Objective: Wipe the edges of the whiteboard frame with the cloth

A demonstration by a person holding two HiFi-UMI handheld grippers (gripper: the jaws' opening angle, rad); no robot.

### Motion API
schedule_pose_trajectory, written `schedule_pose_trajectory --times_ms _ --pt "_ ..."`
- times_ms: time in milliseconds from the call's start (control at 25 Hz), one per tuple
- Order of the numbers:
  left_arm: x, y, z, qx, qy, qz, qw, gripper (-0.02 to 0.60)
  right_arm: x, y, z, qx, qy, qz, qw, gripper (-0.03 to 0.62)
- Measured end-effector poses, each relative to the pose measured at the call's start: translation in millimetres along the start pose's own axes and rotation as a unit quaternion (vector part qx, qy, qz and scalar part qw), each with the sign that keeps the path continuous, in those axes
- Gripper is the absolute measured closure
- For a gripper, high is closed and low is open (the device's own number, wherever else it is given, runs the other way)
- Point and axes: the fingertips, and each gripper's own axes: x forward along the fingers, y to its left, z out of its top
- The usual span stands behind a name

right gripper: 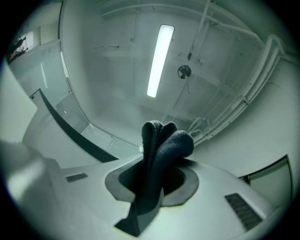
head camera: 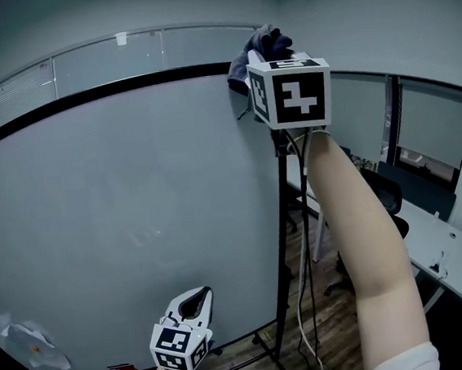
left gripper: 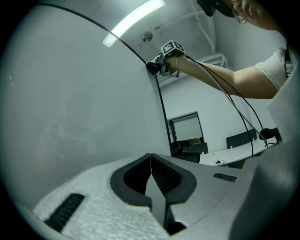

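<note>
A large whiteboard (head camera: 127, 215) with a thin black frame (head camera: 122, 85) fills the head view. My right gripper (head camera: 263, 53) is raised to the board's top right corner, shut on a dark grey cloth (head camera: 264, 43) that bunches above its marker cube. In the right gripper view the cloth (right gripper: 161, 150) sticks up between the closed jaws, with the frame's top edge (right gripper: 70, 130) to the left. My left gripper (head camera: 195, 300) hangs low near the board's bottom edge, shut with nothing in it. From the left gripper view the frame's right edge (left gripper: 161, 101) runs up to the cloth (left gripper: 153, 68).
A black stand leg (head camera: 284, 240) holds the board at its right side, with cables (head camera: 308, 295) hanging beside it. To the right stand a long desk (head camera: 447, 248) and black office chairs (head camera: 384, 197). A crumpled white sheet (head camera: 30, 345) clings to the board's lower left.
</note>
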Motion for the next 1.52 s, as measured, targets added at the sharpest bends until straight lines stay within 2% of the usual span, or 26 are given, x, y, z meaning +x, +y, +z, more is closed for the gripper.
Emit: schedule_pose_trajectory --times_ms 280,400,520,640,840,1000,1280,1520 --pt "19.8 -27.0 -9.3 -0.014 -0.002 -0.027 0.9995 0.563 -5.3 -29.7 -20.2 0.036 0.014 0.002 0.999 0.525" --pt "25.8 -39.4 -12.5 -0.003 0.006 -0.041 0.9991 0.563 -10.1 -38.9 -29.1 0.043 0.016 -0.002 0.999 0.525" --pt "30.1 -41.7 -2.3 0.012 -0.003 -0.040 0.9991 0.563 -14.7 -40.4 -39.2 0.037 0.022 -0.007 0.999 0.525" --pt "35.3 -47.5 2.6 0.010 -0.008 -0.045 0.9989 0.563 -19.9 -38.9 -52.6 0.034 0.033 -0.008 0.999 0.525" --pt "43.6 -60.6 4.9 0.000 -0.010 -0.051 0.9986 0.563 -38.6 -33.3 -85.6 0.085 0.060 0.003 0.995 0.525" --pt "48.7 -72.7 8.2 -0.002 -0.015 -0.051 0.9986 0.563 -52.5 -27.5 -112.8 0.074 0.076 0.000 0.994 0.525" --pt "38.7 -105.2 -10.1 -0.001 0.004 -0.084 0.9964 0.563 -83.4 -15.9 -165.7 0.071 0.099 0.004 0.993 0.525" --pt "30.5 -110.9 -31.2 -0.009 0.016 -0.090 0.9958 0.563 -117.8 -2.1 -230.6 0.063 0.132 -0.007 0.989 0.525"
